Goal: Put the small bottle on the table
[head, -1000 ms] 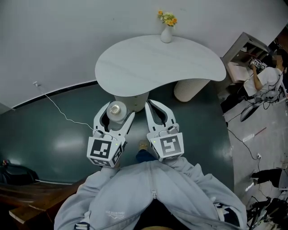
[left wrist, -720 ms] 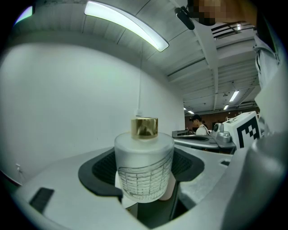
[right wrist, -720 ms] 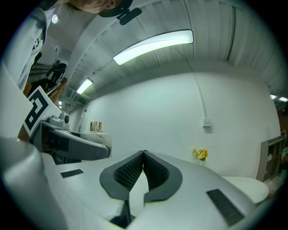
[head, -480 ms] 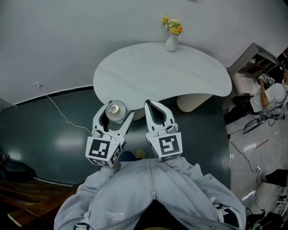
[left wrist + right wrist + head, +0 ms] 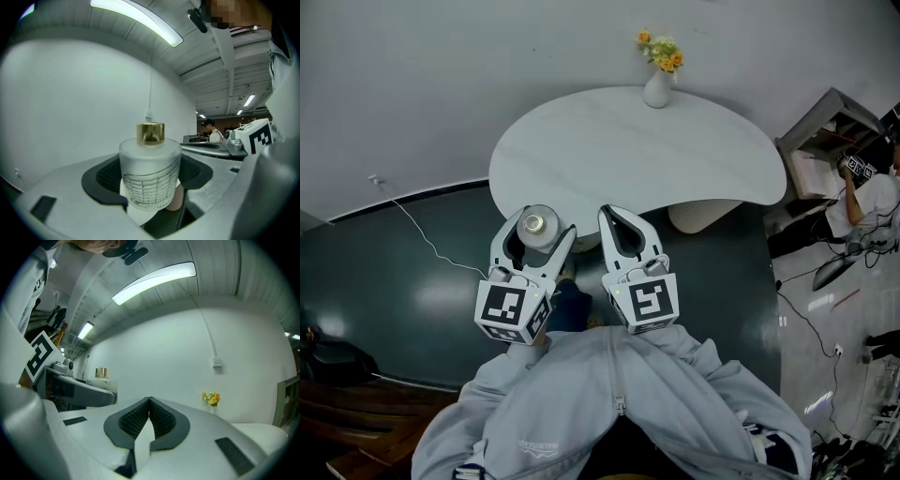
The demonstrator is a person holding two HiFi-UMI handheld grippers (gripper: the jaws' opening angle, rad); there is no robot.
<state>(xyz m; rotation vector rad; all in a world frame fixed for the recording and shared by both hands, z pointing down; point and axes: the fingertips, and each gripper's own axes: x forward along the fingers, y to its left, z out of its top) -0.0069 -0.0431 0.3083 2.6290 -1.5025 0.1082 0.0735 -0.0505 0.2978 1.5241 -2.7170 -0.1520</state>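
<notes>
A small frosted glass bottle (image 5: 150,176) with a gold cap is clamped upright between the jaws of my left gripper (image 5: 536,229); from above the bottle (image 5: 537,226) shows as a pale disc with a gold centre. It hangs over the near left rim of the white rounded table (image 5: 609,141). My right gripper (image 5: 617,221) is beside it, shut with its pads touching and nothing between them, its tips at the table's near edge. In the right gripper view the bottle's cap (image 5: 101,372) shows at the left, above the left gripper's jaw.
A white vase of yellow and orange flowers (image 5: 658,77) stands at the table's far edge, seen also as flowers (image 5: 211,399) in the right gripper view. A cream pedestal (image 5: 703,214) holds the table up. A white cable (image 5: 422,230) trails on the dark floor at left. Shelves and a person (image 5: 867,192) are at right.
Both grippers have come closer to the table; the bottle in the left gripper now hangs over the table's near rim rather than over the floor. Both grips are unchanged.
</notes>
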